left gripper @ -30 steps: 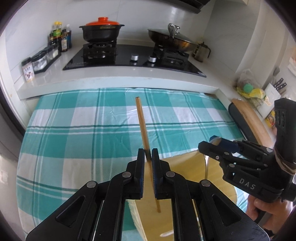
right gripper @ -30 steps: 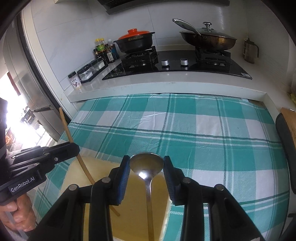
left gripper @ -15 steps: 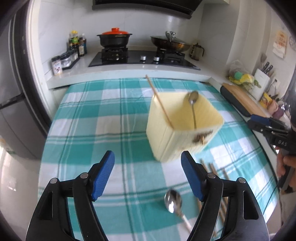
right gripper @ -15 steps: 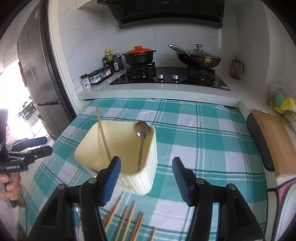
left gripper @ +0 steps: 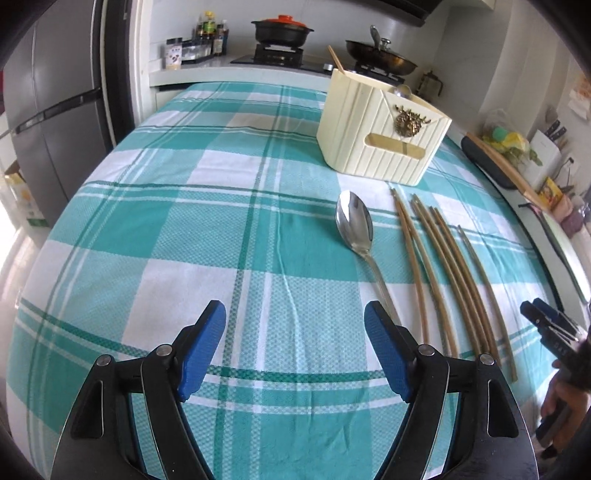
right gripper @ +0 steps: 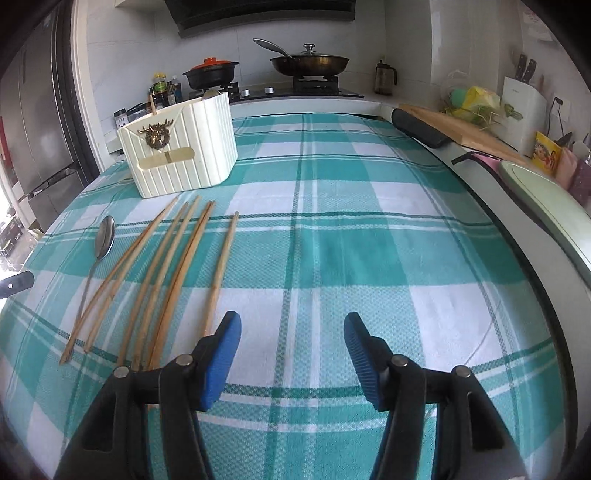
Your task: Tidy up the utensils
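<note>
A cream ribbed utensil holder (left gripper: 380,136) (right gripper: 181,147) stands on the teal checked tablecloth, with one chopstick (left gripper: 337,61) and one spoon (left gripper: 402,90) standing in it. A metal spoon (left gripper: 356,229) (right gripper: 101,240) and several wooden chopsticks (left gripper: 443,266) (right gripper: 166,266) lie on the cloth in front of the holder. My left gripper (left gripper: 295,354) is open and empty, low over the cloth, left of the spoon's handle. My right gripper (right gripper: 291,358) is open and empty, just right of the chopsticks' near ends.
The tablecloth (left gripper: 184,229) covers a table that abuts a counter with a stove, an orange-lidded black pot (left gripper: 282,27) and a pan (right gripper: 310,62). A fridge (left gripper: 44,110) stands to the left. A cutting board (right gripper: 465,129), a knife block and clutter line the right counter.
Both grippers let go of the chopstick and the spoon in the holder, opened, and pulled back and down to the near side of the table. The holder now stands far ahead.
</note>
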Tool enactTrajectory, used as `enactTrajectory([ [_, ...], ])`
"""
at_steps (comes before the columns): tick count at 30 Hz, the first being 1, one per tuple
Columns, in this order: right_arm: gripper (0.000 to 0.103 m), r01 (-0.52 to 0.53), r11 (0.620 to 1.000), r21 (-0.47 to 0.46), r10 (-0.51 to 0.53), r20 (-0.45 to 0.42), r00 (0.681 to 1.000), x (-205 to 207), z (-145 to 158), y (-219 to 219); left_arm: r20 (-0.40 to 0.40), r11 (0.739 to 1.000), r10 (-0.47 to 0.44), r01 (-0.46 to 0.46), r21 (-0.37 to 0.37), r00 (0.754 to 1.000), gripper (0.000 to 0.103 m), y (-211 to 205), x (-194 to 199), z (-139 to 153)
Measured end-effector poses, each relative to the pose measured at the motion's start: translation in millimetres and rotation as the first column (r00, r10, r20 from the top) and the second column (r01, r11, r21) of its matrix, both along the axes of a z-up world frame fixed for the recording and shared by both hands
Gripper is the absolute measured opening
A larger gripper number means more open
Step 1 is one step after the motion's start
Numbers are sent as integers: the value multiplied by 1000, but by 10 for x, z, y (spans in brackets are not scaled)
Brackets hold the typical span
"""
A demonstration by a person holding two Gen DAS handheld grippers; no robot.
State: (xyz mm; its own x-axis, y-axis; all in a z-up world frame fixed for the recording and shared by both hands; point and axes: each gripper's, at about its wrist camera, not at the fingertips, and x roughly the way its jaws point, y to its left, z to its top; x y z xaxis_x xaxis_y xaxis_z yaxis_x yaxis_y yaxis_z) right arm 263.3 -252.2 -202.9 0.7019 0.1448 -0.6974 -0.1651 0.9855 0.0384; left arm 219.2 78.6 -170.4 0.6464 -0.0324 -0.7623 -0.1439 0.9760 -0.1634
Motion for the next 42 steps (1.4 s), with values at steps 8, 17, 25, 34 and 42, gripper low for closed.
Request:
enactTrajectory([
  [8, 59, 38, 999, 36, -37, -16, 999, -62, -96, -84, -49, 990, 57, -50, 130, 997, 80, -65, 114, -340],
  [17, 59, 39, 999, 15, -38, -51, 998, -54, -190, -46, -87, 985, 58, -43, 168, 994, 103, -71, 438, -402],
  [25, 59, 43, 999, 30, -41, -51, 998, -54, -190, -56, -85, 986, 91, -78, 147, 992, 103, -48, 449, -418],
  [34, 59, 42, 999, 11, -42, -53, 998, -52, -198, -44, -85, 986, 91, -78, 147, 992, 103, -53, 449, -416],
  [42, 59, 44, 999, -4, -44, -54, 998, -54, -197, -29, -85, 986, 91, -78, 147, 992, 103, -42, 443, -418],
])
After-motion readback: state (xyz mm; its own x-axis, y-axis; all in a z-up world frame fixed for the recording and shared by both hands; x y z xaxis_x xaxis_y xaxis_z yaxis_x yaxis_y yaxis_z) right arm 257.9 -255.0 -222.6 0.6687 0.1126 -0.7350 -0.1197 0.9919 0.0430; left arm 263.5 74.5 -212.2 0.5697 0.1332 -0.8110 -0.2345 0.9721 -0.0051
